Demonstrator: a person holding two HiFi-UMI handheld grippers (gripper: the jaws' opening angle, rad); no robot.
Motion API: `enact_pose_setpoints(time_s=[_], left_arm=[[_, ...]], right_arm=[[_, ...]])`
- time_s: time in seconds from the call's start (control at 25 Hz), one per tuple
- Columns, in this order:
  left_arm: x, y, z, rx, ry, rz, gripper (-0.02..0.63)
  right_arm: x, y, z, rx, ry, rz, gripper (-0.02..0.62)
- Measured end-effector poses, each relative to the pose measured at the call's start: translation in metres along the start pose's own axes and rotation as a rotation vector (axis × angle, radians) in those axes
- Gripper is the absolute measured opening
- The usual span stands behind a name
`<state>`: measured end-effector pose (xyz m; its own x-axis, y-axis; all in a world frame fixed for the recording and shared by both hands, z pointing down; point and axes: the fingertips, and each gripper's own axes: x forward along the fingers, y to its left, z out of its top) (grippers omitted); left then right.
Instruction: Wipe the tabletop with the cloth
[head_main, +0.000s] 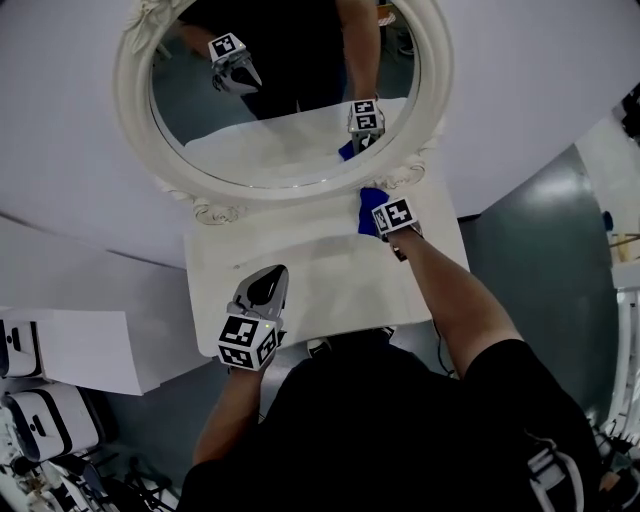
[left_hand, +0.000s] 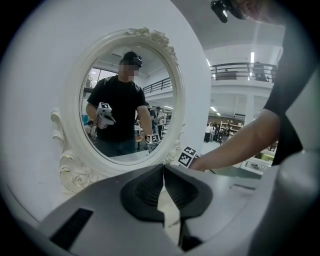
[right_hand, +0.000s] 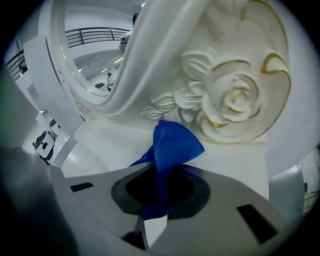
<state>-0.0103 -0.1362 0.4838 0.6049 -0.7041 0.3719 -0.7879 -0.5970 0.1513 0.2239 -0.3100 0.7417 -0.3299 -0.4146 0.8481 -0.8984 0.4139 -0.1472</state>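
Head view steeply down on tabletop, both gripper views face mirror, right nearest.

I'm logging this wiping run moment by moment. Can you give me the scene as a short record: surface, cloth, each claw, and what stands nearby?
surface: white tabletop
cloth: blue cloth, bunched, at the back right of the tabletop beside the mirror's frame
right claw: right claw shut on the cloth, close to the carved rose at the frame's base
left claw: left claw shut, nothing between its jaws, over the front left of the tabletop
mirror: oval mirror, ornate white frame, at the back of the tabletop
contact: cannot tell whether the cloth presses on the surface
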Motion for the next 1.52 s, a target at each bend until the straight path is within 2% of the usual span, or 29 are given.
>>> enact_pose_setpoints(time_s=[0.32, 0.56, 0.96, 1.24, 1.4, 1.52], left_arm=[[0.022, -0.03, 0.005, 0.009, 0.01, -0.017, 0.015], [0.028, -0.046, 0.014, 0.015, 0.01, -0.02, 0.015], [0.028, -0.048, 0.015, 0.009, 0.005, -0.006, 0.015], [0.021, -0.045, 0.016, 0.009, -0.002, 0.006, 0.015], [0.016, -0.041, 0.019, 0.015, -0.008, 0.009, 0.015], [0.014, -0.041, 0.022, 0.017, -0.014, 0.006, 0.015]], right_arm=[[-0.032, -0.091, -0.024, 0.064, -0.006, -0.084, 0.041], [-0.058, -0.134, -0.035, 0.112, -0.024, -0.138, 0.041], [-0.061, -0.141, -0.039, 0.102, -0.026, -0.153, 0.041], [-0.061, -0.139, -0.039, 0.108, 0.012, -0.148, 0.041], [-0.066, -0.131, -0.041, 0.173, 0.012, -0.11, 0.041], [-0.077, -0.12, -0.038, 0.174, -0.023, -0.077, 0.041]])
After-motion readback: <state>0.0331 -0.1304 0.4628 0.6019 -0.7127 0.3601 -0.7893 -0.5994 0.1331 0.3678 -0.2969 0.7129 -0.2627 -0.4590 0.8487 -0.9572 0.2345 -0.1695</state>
